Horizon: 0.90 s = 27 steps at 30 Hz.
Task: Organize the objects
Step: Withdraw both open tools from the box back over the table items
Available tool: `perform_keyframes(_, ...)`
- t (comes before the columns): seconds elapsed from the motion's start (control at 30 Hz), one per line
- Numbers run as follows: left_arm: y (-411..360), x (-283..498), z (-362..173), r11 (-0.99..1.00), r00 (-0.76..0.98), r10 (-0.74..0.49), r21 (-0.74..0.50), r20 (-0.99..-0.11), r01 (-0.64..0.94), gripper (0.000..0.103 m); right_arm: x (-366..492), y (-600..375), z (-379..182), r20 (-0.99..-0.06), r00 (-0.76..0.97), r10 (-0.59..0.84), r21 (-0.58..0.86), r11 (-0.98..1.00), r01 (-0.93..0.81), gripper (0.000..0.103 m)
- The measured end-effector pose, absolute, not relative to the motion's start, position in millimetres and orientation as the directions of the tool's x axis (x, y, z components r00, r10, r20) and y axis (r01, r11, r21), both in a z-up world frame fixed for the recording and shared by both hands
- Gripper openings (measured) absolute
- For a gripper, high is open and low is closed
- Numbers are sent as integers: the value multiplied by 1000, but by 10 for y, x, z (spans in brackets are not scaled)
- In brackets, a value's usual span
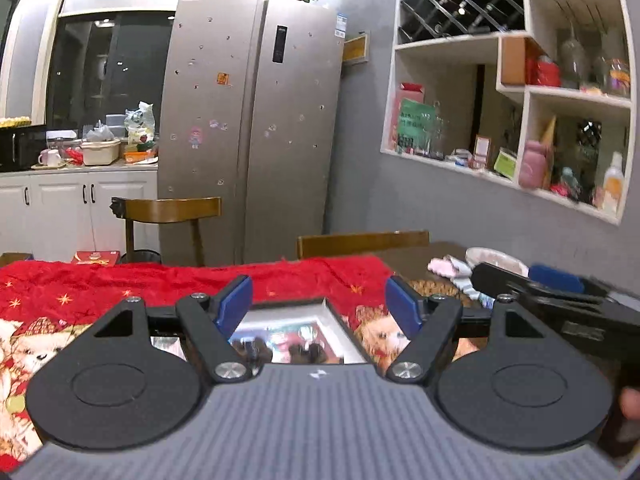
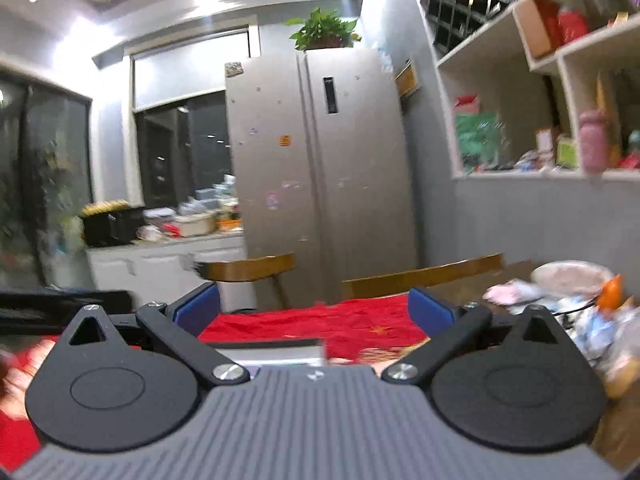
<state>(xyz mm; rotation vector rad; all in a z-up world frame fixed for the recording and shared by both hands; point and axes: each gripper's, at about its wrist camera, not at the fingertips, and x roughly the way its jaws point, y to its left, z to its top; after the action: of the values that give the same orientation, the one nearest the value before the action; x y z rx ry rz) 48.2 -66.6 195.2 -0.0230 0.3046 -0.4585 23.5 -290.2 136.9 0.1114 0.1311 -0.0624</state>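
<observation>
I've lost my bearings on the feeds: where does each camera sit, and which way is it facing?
Left wrist: on the left gripper, looking level across the red cloth and a framed picture toward the fridge; own open jaws show, plus the right gripper and a fingertip at the right edge.
Right wrist: on the right gripper, tilted, facing the same fridge; own open jaws show, a blurred hand at left.
Shared: fridge, red cloth, wall shelves, chairs, white bowl.

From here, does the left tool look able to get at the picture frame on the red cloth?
Probably yes: the left tool is open, empty and just above the picture frame; nothing lies between. The right tool stays off to the side.
</observation>
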Motion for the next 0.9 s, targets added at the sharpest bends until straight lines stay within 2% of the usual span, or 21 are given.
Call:
perform_keyframes(0.07, -632, 352, 1800, 904, 858, -425, -85, -288, 419, 77, 237, -2908, 1230, -150, 986, -72, 95, 992, 87, 103)
perform_keyframes(0.3, -544, 132, 1074, 926, 851, -376, -117, -368, 359, 77, 352, -2969, 586, -276, 959, 61, 180, 984, -11, 103)
perform_keyframes(0.37, -598, 130, 821, 936, 856, -349, -92, -381, 340, 77, 474, -2999, 341, -308, 951, 28, 193, 981, 33, 100)
perform_keyframes(0.43, -660, 169, 630, 945, 851, -313, -47, -422, 325, 77, 602, -3024, 211, -445, 894, -41, 151, 981, 120, 97)
perform_keyframes(0.6, -733, 278, 441, 950, 835, -276, -5, -477, 312, 77, 574, -3140, 144, -426, 904, 39, 275, 958, 88, 100)
perform_keyframes(0.73, -750, 358, 340, 951, 804, -266, -11, -532, 308, 77, 525, -3170, 135, -404, 915, -4, 259, 959, 119, 103)
perform_keyframes(0.9, -797, 485, 217, 958, 758, -215, 19, -616, 286, 77, 539, -3121, 146, -405, 914, 25, 254, 963, 86, 103)
